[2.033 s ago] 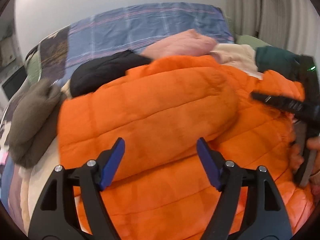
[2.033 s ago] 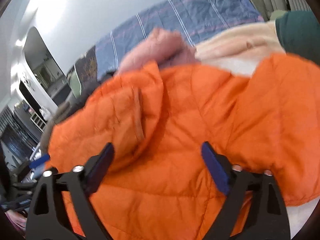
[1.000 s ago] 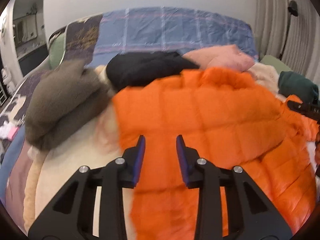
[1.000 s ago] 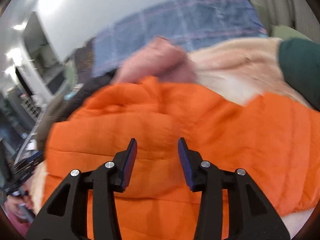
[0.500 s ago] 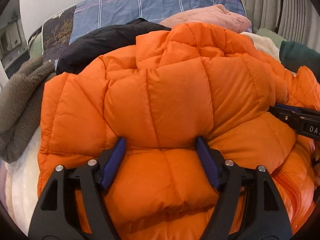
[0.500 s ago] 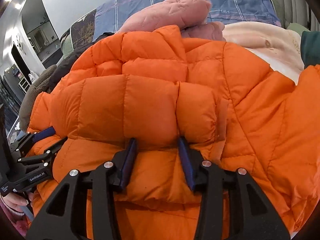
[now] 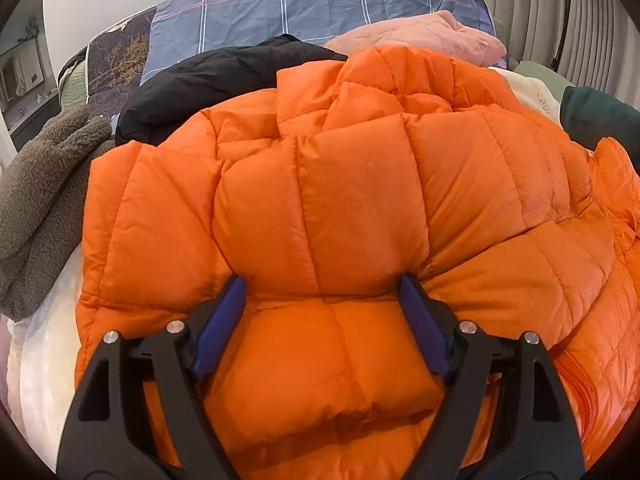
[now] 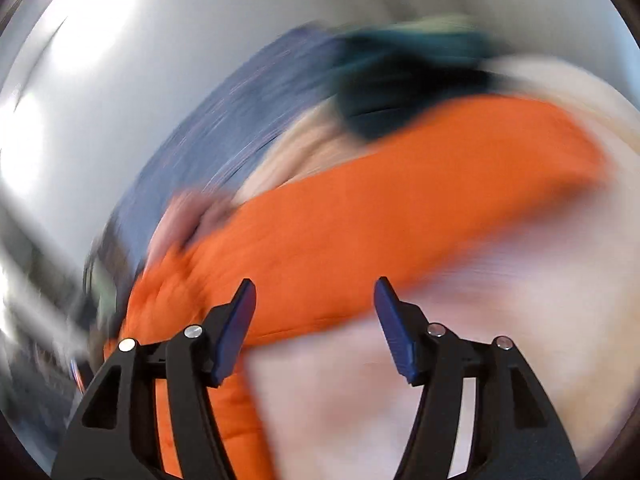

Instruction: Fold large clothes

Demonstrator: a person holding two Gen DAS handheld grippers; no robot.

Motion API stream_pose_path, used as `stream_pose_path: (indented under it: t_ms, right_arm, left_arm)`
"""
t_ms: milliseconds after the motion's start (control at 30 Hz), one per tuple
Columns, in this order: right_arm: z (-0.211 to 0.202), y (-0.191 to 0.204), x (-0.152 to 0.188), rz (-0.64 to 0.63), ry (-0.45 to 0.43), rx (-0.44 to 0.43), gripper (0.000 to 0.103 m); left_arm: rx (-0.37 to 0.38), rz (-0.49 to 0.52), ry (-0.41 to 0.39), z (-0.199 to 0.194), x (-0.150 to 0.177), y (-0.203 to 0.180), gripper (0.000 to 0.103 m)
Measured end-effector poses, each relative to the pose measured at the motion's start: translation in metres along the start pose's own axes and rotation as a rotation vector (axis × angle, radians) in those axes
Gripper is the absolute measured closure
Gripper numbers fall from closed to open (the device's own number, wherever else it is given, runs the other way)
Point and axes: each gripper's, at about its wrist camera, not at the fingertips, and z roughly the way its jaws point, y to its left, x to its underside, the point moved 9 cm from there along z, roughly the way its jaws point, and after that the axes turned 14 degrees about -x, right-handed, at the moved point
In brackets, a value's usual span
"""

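Left gripper (image 7: 322, 300) fingers just widened, straddling orange jacket (image 7: 360, 184); right gripper (image 8: 314, 304) opening, empty.

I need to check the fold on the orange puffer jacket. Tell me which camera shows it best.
The left wrist view: the orange puffer jacket fills it in sharp focus, quilting and folded-over layer clear, a padded fold between the left gripper's spread fingers. The right wrist view is motion-blurred; there the jacket is only an orange smear.

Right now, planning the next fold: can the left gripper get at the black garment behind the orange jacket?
Probably not directly: the left gripper sits low with the orange jacket bulging between its open jaws, and that bulk lies before the black garment.
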Motion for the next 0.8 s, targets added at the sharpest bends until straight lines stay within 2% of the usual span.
stream_pose_path:
  t_ms: [67,167,233,400,467,500,533,633,733,800]
  right_arm:
    - [-0.016,-0.032,-0.011,0.134,-0.044,-0.017,0.041]
    - [-0.022,-0.045,-0.025,0.216,-0.102,-0.078,0.036]
    - [-0.020,-0.054,-0.039,0.258,-0.153,-0.074,0.028]
    - [-0.002,-0.076,-0.060,0.382,-0.197,-0.011,0.028]
    - [0.001,-0.077,-0.075,0.357,-0.208,0.019,0.044]
    - [0.002,-0.078,-0.081,0.341,-0.205,0.027,0.066]
    - [0.000,-0.080,-0.086,0.335,-0.201,0.027,0.083]
    - [0.005,-0.033,-0.091,0.274,-0.217,-0.048,0.088]
    - [0.044,0.069,-0.070,0.029,-0.105,-0.154,0.088]
    - [0.077,0.141,-0.037,-0.121,0.009,-0.254,0.088]
  left_arm:
    - [0.003,-0.002,0.002,0.000,0.000,0.000,0.022]
    - [0.002,-0.004,0.000,0.000,0.000,0.000,0.022]
    - [0.000,-0.008,-0.001,0.000,0.000,0.001,0.021]
    - [0.003,-0.027,-0.006,-0.001,0.000,0.004,0.017]
    - [0.011,-0.036,-0.006,-0.001,0.000,0.004,0.017]
    - [0.013,-0.038,-0.006,-0.002,0.000,0.005,0.017]
    - [0.014,-0.041,-0.007,-0.002,-0.001,0.005,0.017]
    - [0.021,-0.046,-0.008,-0.002,-0.001,0.004,0.017]
    - [0.029,-0.051,-0.006,-0.002,0.000,0.004,0.017]
    - [0.032,-0.054,-0.007,-0.002,0.000,0.004,0.017]
